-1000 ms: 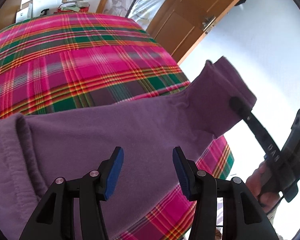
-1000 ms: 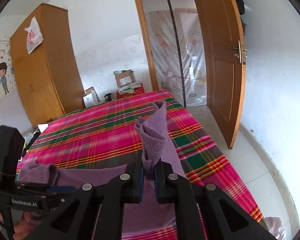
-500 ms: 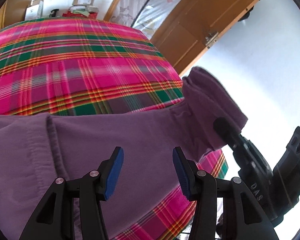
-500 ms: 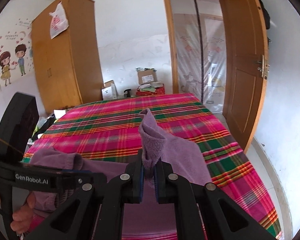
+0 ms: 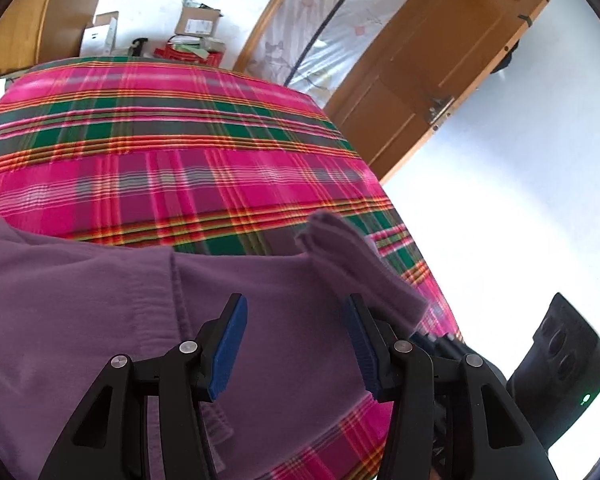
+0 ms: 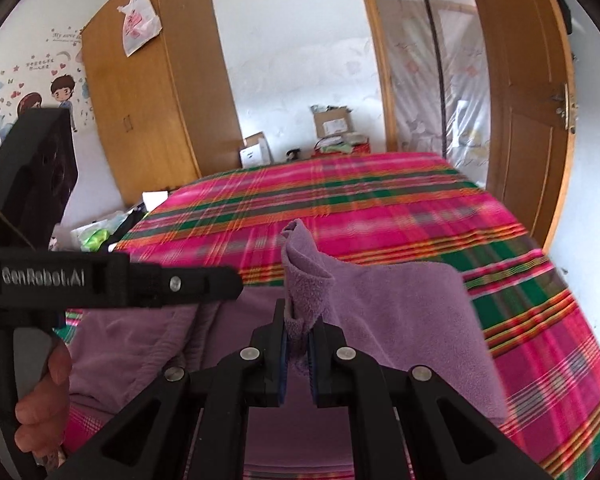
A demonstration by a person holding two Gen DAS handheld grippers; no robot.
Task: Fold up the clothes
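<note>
A purple sweatshirt [image 5: 100,312] lies on the plaid bed [image 5: 180,160]. My left gripper [image 5: 296,344] is open just above the garment's body, holding nothing. My right gripper [image 6: 298,344] is shut on the purple sleeve cuff [image 6: 300,276] and holds it lifted over the garment's body. The lifted sleeve [image 5: 356,264] shows at the right of the left wrist view, with the right gripper's body [image 5: 560,368] behind it. The left gripper's arm [image 6: 100,280] crosses the left of the right wrist view, with the hand [image 6: 44,400] holding it.
The pink, green and orange plaid bed [image 6: 380,208] fills the middle. A wooden wardrobe [image 6: 160,100] stands at the back left, cardboard boxes [image 6: 332,124] against the far wall, and an open wooden door [image 6: 532,120] at the right. The bed's right edge drops to a white floor [image 5: 520,200].
My right gripper has carried the sleeve cuff leftward and inward over the garment's body, close beside my left gripper. My left gripper stays open above the cloth.
</note>
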